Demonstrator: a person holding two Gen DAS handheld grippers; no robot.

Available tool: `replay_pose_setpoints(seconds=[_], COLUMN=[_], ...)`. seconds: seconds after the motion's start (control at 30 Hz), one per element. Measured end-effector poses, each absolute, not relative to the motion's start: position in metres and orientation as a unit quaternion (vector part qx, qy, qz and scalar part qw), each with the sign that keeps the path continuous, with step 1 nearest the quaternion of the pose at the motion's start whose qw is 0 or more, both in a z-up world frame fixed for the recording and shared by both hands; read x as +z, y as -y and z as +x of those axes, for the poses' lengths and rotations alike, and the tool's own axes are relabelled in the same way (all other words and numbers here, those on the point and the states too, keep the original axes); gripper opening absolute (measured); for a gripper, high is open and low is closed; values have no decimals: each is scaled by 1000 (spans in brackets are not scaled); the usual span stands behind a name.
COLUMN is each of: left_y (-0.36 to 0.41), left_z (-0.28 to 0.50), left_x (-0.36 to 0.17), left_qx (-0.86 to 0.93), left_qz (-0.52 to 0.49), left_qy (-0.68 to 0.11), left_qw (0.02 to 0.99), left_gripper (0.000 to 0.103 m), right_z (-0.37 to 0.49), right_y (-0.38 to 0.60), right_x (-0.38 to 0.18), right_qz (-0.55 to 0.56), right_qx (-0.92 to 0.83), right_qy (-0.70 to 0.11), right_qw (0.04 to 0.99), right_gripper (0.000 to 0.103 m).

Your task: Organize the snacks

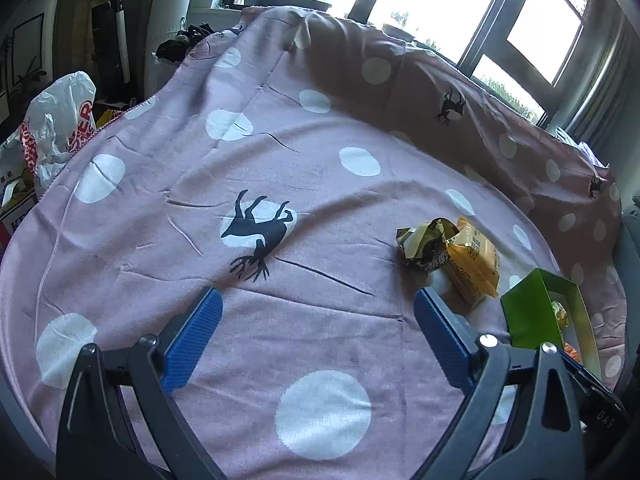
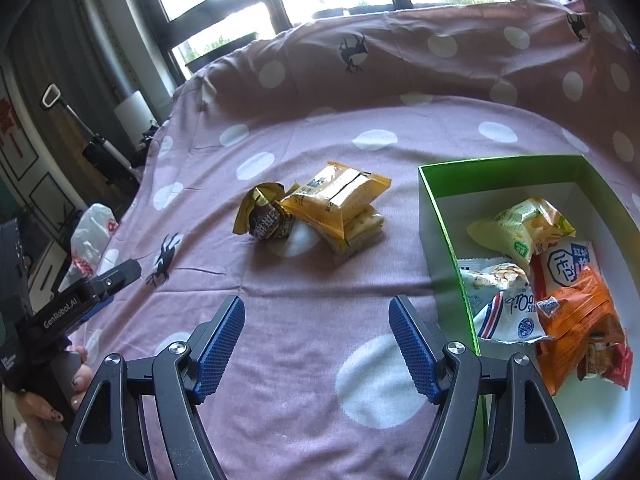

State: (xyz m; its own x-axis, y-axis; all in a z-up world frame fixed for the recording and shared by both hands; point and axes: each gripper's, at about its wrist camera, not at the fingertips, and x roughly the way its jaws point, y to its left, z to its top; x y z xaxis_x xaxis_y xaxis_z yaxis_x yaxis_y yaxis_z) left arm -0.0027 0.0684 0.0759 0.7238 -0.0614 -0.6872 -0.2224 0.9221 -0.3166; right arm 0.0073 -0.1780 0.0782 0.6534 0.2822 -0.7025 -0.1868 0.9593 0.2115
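Lying on a pink bedspread [image 2: 304,312] dotted white and printed with dark deer are two loose snacks: a yellow biscuit packet [image 2: 340,204] and, touching its left side, a crumpled brown-and-gold wrapper [image 2: 262,218]. Both are seen in each view, but only the right wrist view shows what fills the green box [image 2: 436,216] to their right — a pale yellow chip bag [image 2: 520,224] at the back, a white packet with blue and red stripes [image 2: 508,316] near the front, an orange packet [image 2: 580,312] beside it, and a red-edged packet [image 2: 616,364] at the near corner. In the left wrist view the green box [image 1: 524,312] is caught only at the right edge, its contents mostly hidden by its wall, while the yellow biscuit packet [image 1: 476,264] and brown-and-gold wrapper [image 1: 424,246] lie just ahead of the right blue pad.

The left tongs [image 1: 318,304] are spread wide over bare bedspread [image 1: 280,340], nothing between the pads. The right tongs [image 2: 318,312] are also parted and empty, with the loose snacks beyond their tips. The left tongs [image 2: 120,272] and the hand [image 2: 48,396] gripping their handle appear at the left edge of the right wrist view alone. A white plastic bag with red lettering [image 1: 60,128] beside the bed is shown clearly only by the left wrist view — in the other it is small and partly hidden.
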Motion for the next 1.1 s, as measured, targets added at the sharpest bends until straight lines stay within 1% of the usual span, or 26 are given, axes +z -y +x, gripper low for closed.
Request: replay_pose_setpoints(seconds=[0.17, 0.5, 1.1], left_y=[-71, -77, -60], left_z=[-1, 1, 3], left_x=[73, 70, 63], left_qx=[42, 53, 47], left_qz=[-201, -211, -183], left_qy=[-374, -380, -394], left_qw=[905, 899, 900], left_gripper=[97, 97, 97], right_z=[16, 17, 10], right_y=[171, 166, 171], right_x=[78, 59, 67], right_qz=[82, 77, 90], right_qx=[136, 142, 159], right_qy=[-411, -431, -416], right_qw=[898, 888, 891], right_gripper=[75, 75, 75])
